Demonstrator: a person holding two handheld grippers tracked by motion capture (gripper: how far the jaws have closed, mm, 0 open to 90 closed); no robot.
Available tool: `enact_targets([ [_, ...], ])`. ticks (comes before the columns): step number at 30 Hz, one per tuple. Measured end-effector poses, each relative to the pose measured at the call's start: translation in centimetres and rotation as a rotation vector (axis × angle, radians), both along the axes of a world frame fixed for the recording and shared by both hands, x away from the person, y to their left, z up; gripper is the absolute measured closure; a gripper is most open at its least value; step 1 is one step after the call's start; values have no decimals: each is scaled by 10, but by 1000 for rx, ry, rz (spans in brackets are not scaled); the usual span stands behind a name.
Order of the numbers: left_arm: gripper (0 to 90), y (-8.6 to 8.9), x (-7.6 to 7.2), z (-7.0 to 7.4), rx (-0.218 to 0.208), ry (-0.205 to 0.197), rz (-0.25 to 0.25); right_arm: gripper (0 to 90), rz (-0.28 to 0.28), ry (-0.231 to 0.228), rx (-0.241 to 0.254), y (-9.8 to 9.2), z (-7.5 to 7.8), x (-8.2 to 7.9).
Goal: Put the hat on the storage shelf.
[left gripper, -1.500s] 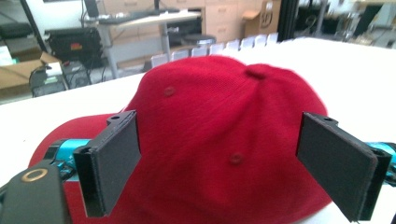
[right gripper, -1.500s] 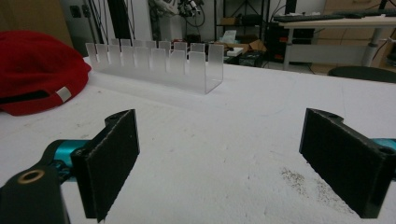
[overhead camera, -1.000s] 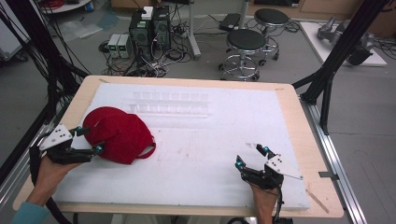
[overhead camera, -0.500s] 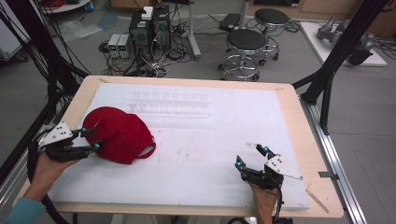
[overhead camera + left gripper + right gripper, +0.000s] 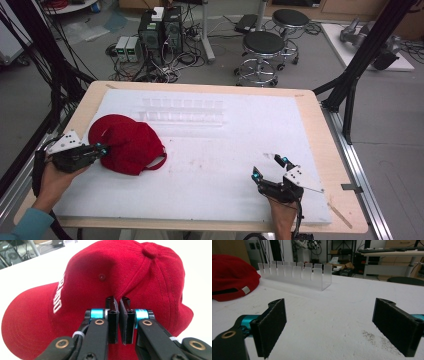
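Pinching red cap (image 5: pixel 105 277) fabric, left gripper (image 5: pixel 119 302); right gripper (image 5: pixel 329 325) gapes (high view hides the pinch).

The white-topped wooden table (image 5: pixel 310 107) was viewed from above, facing forward. The red fabric baseball cap (image 5: pixel 105 287) was seen close up along the left claw (image 5: pixel 119 305), and also in the right gripper view (image 5: pixel 232 275), low over the table.

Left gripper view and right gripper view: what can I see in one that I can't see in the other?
Left gripper view alone: the left gripper pinching the cap's crown, the white lettering and the top button. Right gripper view alone: the right gripper wide open, a clear slotted rack, and the cap's strap. Both: the red cap on the white table.
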State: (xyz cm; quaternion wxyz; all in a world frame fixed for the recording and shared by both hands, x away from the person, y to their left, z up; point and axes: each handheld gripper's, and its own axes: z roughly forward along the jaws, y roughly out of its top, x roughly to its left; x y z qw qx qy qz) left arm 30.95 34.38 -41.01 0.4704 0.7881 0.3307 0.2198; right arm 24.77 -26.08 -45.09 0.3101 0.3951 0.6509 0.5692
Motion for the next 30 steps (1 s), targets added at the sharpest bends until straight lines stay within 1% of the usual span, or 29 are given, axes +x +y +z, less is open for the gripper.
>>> enact_targets([
  [1, 866, 0, 0, 0, 0, 0, 0, 110, -1, 1, 1, 0, 0, 0],
  [3, 868, -1, -1, 1, -18, 15, 23, 110, 0, 0, 1, 0, 0, 0],
  [8, 873, -2, -1, 2, -37, 33, 47, 110, 0, 1, 1, 0, 0, 0],
  [10, 874, -2, -2, 2, -52, 41, 60, 110, -1, 1, 1, 0, 0, 0],
  [14, 875, -3, -3, 4, -58, 52, 79, 110, 1, 2, -1, 0, 0, 0],
  [16, 875, -4, -4, 5, -73, 68, 107, 110, 1, 1, -3, 0, 0, 0],
  [17, 876, -4, -4, 5, -73, 68, 107, 110, 0, 1, -3, 0, 0, 0],
  [19, 875, -7, -5, 7, -89, 85, 129, 110, 1, 1, -3, 0, 0, 0],
  [21, 876, -9, -6, 9, -92, 92, 136, 110, 1, 1, -4, 0, 0, 0],
  [24, 876, -13, -8, 12, -108, 105, 144, 110, -1, 2, -3, 0, 0, 0],
  [27, 876, -20, -10, 16, -121, 119, 141, 110, 0, 2, -4, 0, 0, 0],
  [29, 877, -27, -13, 18, -129, 122, 121, 110, 0, 2, -3, 0, 0, 0],
  [30, 876, -27, -13, 18, -129, 122, 121, 110, 0, 2, -3, 0, 0, 0],
])
